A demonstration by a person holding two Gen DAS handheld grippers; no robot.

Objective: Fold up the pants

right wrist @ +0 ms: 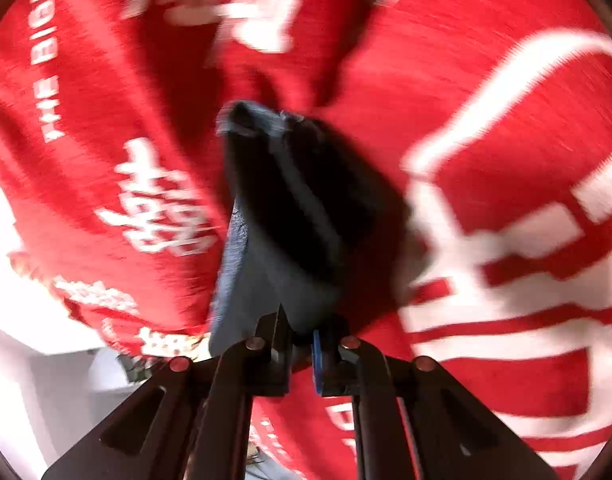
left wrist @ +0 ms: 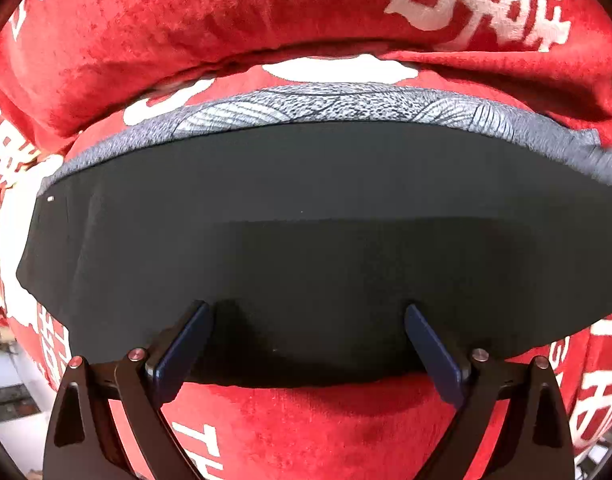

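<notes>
The black pants (left wrist: 306, 220) lie flat on a red cloth, with a grey patterned band (left wrist: 346, 104) along their far edge. My left gripper (left wrist: 308, 320) points down over the pants' near edge. It stands wide open, its blue pads (left wrist: 182, 344) apart and nothing pinched between them. In the blurred right wrist view, a dark fold of the pants (right wrist: 306, 208) runs up and away from my right gripper (right wrist: 302, 340), which is shut on that cloth. A grey-blue strip shows along the fold's left side.
A red cloth with white lettering (left wrist: 186, 20) covers the surface and is bunched into a thick roll behind the pants. The same cloth (right wrist: 506, 120) fills the right wrist view. Pale floor (right wrist: 26, 360) shows past the cloth's left edge, low in both views.
</notes>
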